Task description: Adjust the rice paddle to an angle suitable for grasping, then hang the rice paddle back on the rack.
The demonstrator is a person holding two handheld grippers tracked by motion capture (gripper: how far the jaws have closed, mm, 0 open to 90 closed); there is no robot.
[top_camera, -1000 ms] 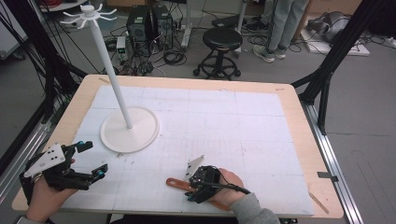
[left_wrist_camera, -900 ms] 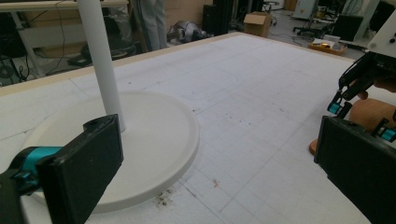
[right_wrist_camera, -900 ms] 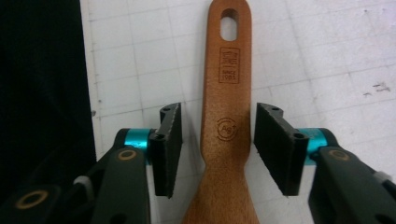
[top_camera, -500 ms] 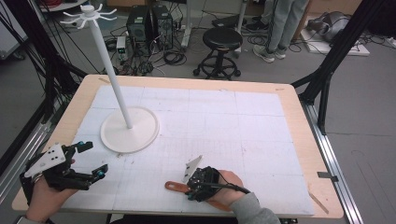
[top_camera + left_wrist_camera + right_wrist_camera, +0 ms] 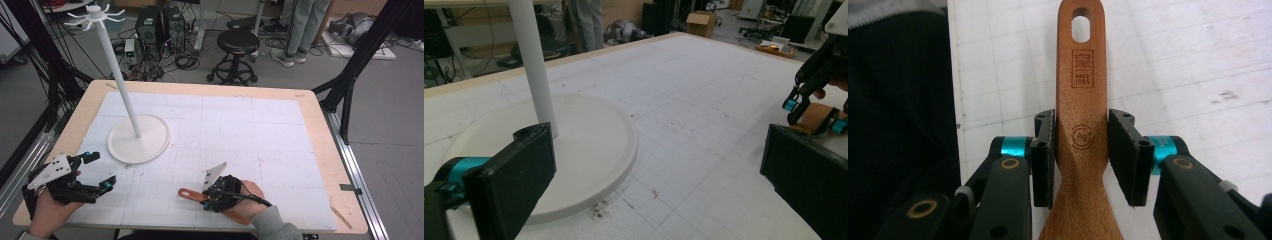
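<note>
Right jaws: closed flat against both edges of a wooden utensil handle [image 5: 1081,125], pads touching the wood.
Right gripper [image 5: 209,194]: low over the near edge of the table [image 5: 320,135], handle end with its hanging hole pointing toward the person's left.
Left jaws: spread wide, nothing between them.
Left gripper [image 5: 97,172]: at the near left corner, just beside the white stand base [image 5: 139,138].
Stand pole [image 5: 117,75]: upright, hooks at top.

Both grippers were black, with teal collars behind flat, rectangular fingers [image 5: 1128,155] and brass-coloured rivets at the linkage joints. The left gripper [image 5: 92,172] carried a grey three-cornered plate; a black cable trailed from the right gripper [image 5: 197,196], over a grey sleeve [image 5: 272,225].
</note>
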